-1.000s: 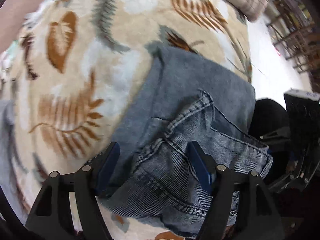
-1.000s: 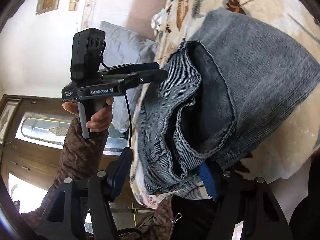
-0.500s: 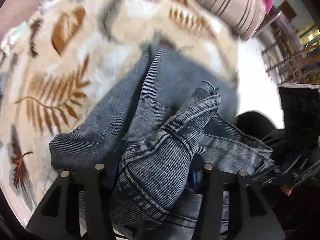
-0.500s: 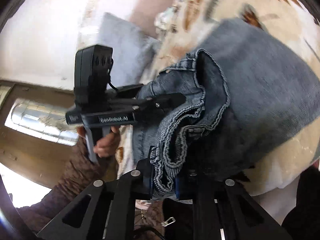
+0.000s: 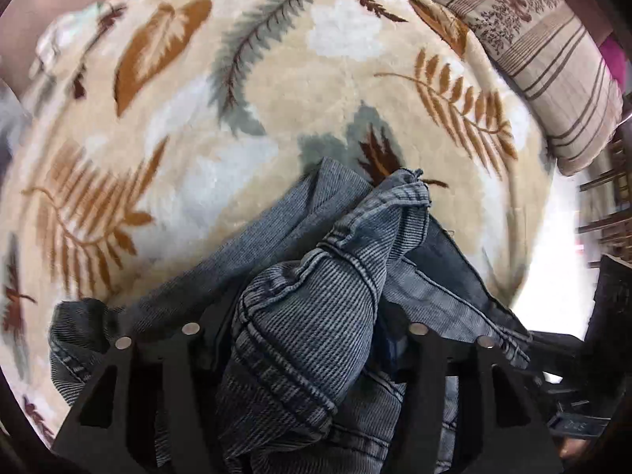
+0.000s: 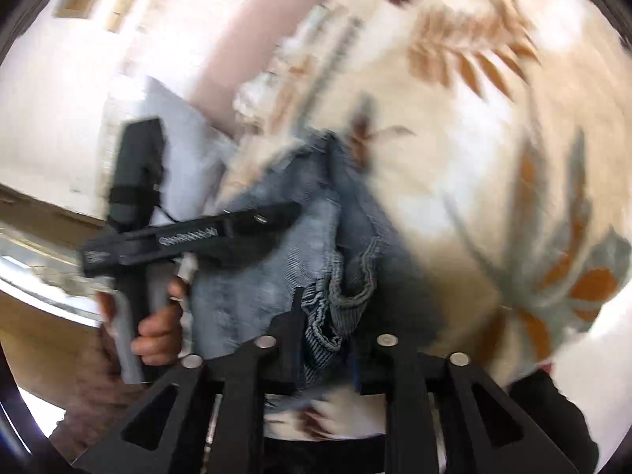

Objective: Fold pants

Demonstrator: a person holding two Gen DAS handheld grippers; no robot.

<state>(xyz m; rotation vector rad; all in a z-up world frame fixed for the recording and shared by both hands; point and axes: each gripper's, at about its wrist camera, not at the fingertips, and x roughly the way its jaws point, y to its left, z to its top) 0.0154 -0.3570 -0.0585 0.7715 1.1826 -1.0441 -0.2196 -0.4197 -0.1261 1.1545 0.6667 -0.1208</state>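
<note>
the leaf-patterned blanket (image 5: 245,126) spreads ahead of both tools and under them. a striped cushion (image 5: 553,59) lies far ahead to the right of the left tool. the pants (image 5: 316,296), gray-blue denim, are bunched in a thick roll on the blanket, directly at the fingers. the left gripper (image 5: 306,328) is clenched on this roll, which fills the gap. the right gripper (image 6: 326,335) pinches a seamed edge of the pants (image 6: 276,252); this view is blurred.
</note>
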